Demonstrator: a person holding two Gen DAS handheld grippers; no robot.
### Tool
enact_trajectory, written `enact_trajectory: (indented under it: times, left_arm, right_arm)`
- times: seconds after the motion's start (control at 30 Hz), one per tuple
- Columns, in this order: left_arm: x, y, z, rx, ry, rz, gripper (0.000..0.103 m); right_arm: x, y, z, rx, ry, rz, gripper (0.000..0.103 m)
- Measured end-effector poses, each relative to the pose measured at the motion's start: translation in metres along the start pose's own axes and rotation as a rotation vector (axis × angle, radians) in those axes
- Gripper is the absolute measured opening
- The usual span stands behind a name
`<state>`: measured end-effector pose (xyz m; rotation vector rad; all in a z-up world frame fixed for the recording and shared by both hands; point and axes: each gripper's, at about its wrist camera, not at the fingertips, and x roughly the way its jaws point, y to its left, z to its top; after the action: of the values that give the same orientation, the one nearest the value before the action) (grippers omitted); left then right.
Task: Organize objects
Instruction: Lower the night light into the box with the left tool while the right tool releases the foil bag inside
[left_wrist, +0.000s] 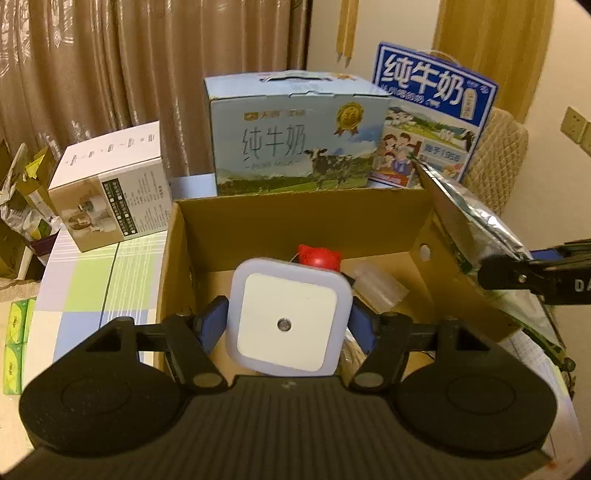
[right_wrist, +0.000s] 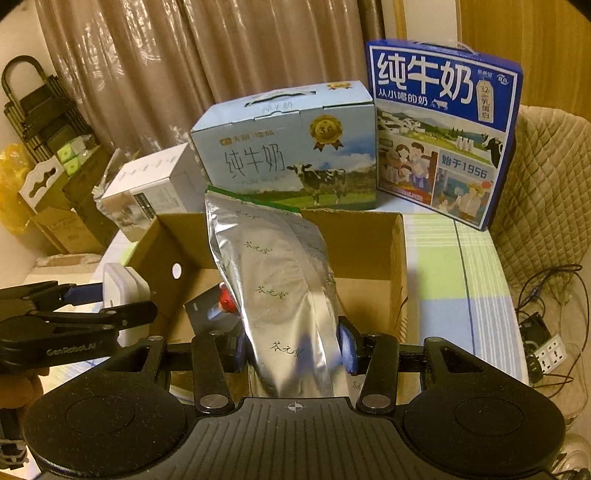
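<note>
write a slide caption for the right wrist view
Right gripper holds a silver foil pouch above an open brown cardboard box, two milk cartons behind.

The cardboard box is open on top, with bare floor at its right part. Its left part holds a red-capped item. Two milk cartons block the far side. The desk right of the box is free.

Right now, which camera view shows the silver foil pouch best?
The right wrist view: the silver foil pouch fills the centre, held in the right claw, its printing readable. The left wrist view shows only its edge at the right, above the cardboard box.
</note>
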<state>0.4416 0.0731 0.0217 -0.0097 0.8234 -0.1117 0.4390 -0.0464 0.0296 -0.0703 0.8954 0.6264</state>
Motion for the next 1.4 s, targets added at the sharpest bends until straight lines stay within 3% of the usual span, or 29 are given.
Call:
enact_trajectory:
  times: [0.03, 0.73, 0.77, 0.83, 0.9, 1.03, 1.2, 1.4]
  left_arm:
    - [0.002, 0.002, 0.000, -0.009, 0.001, 0.006, 0.074]
    - [-0.012, 0.006, -0.005, 0.013, -0.019, 0.007, 0.077]
    - [-0.013, 0.006, -0.006, 0.012, -0.022, 0.008, 0.080]
    - [-0.016, 0.006, -0.007, 0.011, -0.028, 0.009, 0.083]
    - [-0.020, 0.006, -0.010, 0.008, -0.036, 0.010, 0.084]
    - [-0.032, 0.006, -0.021, -0.010, -0.048, 0.005, 0.084]
    - [-0.057, 0.001, -0.043, -0.023, -0.061, 0.003, 0.086]
    - [-0.096, -0.008, -0.078, -0.060, -0.068, 0.003, 0.089]
  right_arm:
    - [0.003, -0.002, 0.000, 0.007, 0.004, 0.002, 0.044]
    - [0.009, -0.003, 0.002, 0.018, -0.026, 0.018, 0.045]
    - [0.009, -0.004, 0.003, 0.029, -0.043, 0.034, 0.047]
    - [0.007, -0.007, 0.006, 0.054, -0.089, 0.061, 0.063]
    - [0.001, -0.008, 0.007, 0.058, -0.129, 0.056, 0.072]
    - [-0.012, -0.004, 0.004, 0.029, -0.150, 0.045, 0.072]
    - [-0.039, 0.000, -0.019, 0.019, -0.165, 0.050, 0.072]
    - [-0.078, 0.010, -0.071, -0.016, -0.160, 0.036, 0.072]
